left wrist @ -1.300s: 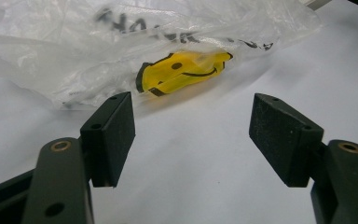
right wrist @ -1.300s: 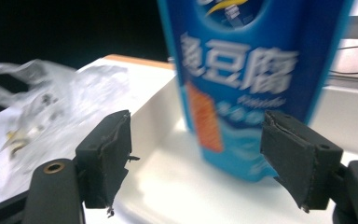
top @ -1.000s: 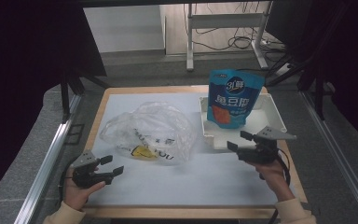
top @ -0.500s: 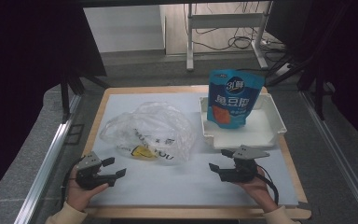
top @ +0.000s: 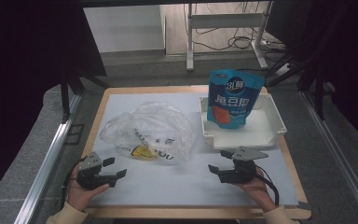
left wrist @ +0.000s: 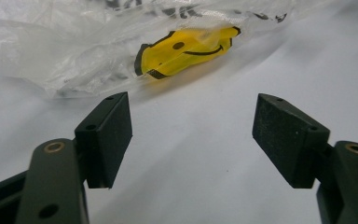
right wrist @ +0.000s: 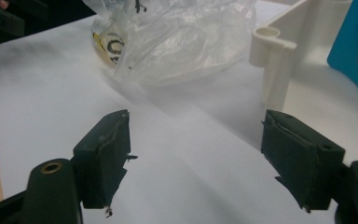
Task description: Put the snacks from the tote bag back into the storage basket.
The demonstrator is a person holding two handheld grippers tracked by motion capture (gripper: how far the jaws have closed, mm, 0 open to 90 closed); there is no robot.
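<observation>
Near the front edge of the tabletop (top: 168,191), toward its left corner, the left claw (top: 115,169) rests low in a hand (top: 77,193) with its jaws spread wide and nothing between them. In the left gripper view the same claw (left wrist: 193,135) points over bare white surface at the near edge of the plastic bag (left wrist: 121,42), which lies just beyond the jaw tips and apart from them.

Toward the front right corner, the right claw (top: 219,163) is held by the other hand (top: 251,189), also wide open and empty, its jaws pointing left across the tabletop. In the right gripper view this claw (right wrist: 196,154) looks toward the plastic bag (right wrist: 182,42), with a corner post of the white tray (right wrist: 272,65) to the right of it.

Farther in, at the middle of the tabletop and a little left, lies the plastic bag (top: 147,133), clear, crumpled and puffed up. Through its film a yellow smiley face print (top: 142,152) shows at its near side, with black lettering beside it; whether anything lies loose inside cannot be told.

Toward the far right of the tabletop sits the white tray (top: 265,140), just beyond the right claw. In it stands a blue pouch (top: 233,98), upright, leaning toward the tray's far wall, with an orange patch on its front. The rest of the tray floor is bare.
</observation>
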